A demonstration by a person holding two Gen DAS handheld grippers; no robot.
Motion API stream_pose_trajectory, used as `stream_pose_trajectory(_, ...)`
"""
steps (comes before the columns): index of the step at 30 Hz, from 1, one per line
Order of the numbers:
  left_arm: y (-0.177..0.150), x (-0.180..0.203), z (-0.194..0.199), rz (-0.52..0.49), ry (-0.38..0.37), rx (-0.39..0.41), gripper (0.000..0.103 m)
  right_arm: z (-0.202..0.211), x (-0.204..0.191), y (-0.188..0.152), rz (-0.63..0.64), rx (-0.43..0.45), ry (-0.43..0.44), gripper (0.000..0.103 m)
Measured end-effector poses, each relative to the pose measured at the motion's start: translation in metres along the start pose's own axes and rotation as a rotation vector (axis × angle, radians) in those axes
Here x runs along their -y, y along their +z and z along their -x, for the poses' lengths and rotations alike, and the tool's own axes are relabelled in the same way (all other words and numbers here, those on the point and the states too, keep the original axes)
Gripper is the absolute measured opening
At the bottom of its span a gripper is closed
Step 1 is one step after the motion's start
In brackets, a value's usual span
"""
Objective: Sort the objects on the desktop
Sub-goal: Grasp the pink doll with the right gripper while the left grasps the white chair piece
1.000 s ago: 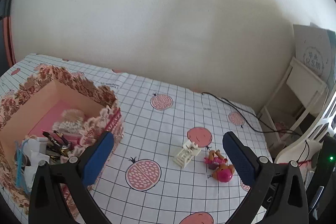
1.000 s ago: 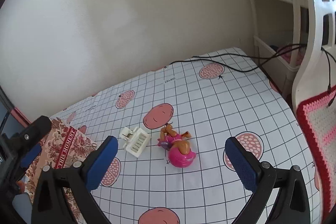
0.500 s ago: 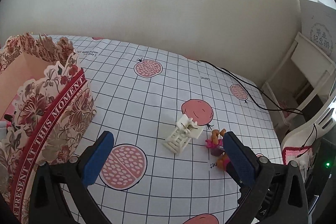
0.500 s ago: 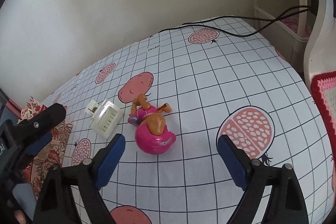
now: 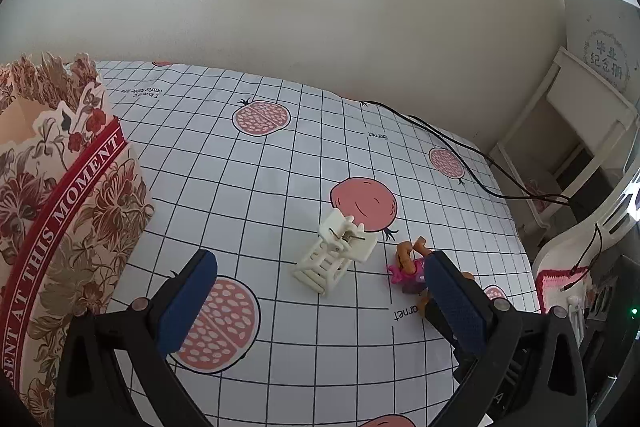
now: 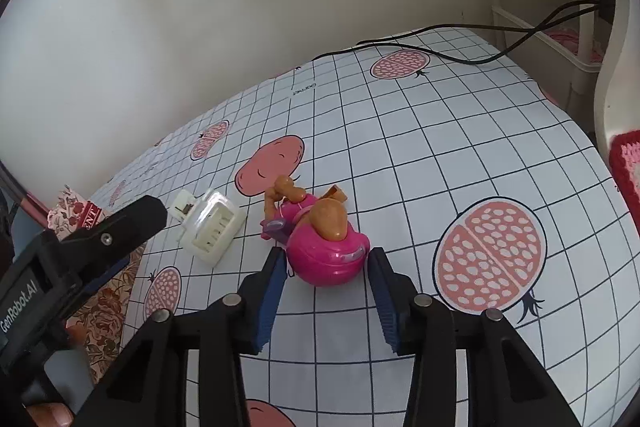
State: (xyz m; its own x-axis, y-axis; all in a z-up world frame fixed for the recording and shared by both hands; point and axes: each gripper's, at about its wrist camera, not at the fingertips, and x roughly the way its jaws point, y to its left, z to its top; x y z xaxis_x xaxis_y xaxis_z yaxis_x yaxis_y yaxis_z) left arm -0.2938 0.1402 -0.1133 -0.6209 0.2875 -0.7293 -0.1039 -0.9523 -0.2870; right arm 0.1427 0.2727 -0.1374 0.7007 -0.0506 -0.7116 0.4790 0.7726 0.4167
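The tall floral-printed paper box with the red "AT THIS MOMENT" band (image 5: pixel 60 211) stands on the bench just outside the left gripper's (image 5: pixel 320 291) left finger; only its outer wall and scalloped rim show, so what lies inside cannot be told. That left gripper hangs wide open, blue pads far apart, nothing between them but the grid-and-pomegranate tablecloth (image 5: pixel 260 155). Ahead of its fingers, a touch right of centre, lies the small white plastic ladder-like toy chair (image 5: pixel 334 257), tipped on its side.

Over to the right gripper (image 6: pixel 326 285): its jaws have just been closing in, and the pink-and-tan toy figure with the round pink base (image 6: pixel 320 247) sits right between the fingertips, pads close on either side of the base; whether they already press on it cannot be told. From the left view the same figure peeks out behind the right finger.

The white toy chair (image 6: pixel 210 229) rests just left of the figure, apart from it. A black cable (image 6: pixel 460 57) trails across the far edge of the bench, well clear of both fingers.
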Motion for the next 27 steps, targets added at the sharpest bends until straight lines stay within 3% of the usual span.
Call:
stream_pose_trajectory(5,-0.001,-0.005,-0.006,0.022,-0.014,-0.016,0.103,0.0,0.002,0.0,-0.006,0.005,0.004,0.044)
stream_pose_trajectory(11,-0.004,0.007,-0.015,-0.06,0.009,-0.019,0.101,0.0,0.003,0.001,-0.005,0.004,0.003,0.045)
stream_pose_trajectory(20,-0.003,0.015,-0.03,-0.124,0.028,-0.041,0.075,-0.003,-0.002,0.003,0.041,0.01,-0.01,0.054)
stream_pose_trajectory(22,-0.001,0.014,-0.031,-0.12,0.019,-0.044,0.068,-0.005,-0.004,0.005,0.05,0.013,-0.01,0.06)
stream_pose_trajectory(27,0.001,0.013,-0.032,-0.13,0.033,-0.042,0.04,-0.007,-0.006,0.006,0.074,0.023,-0.028,0.066)
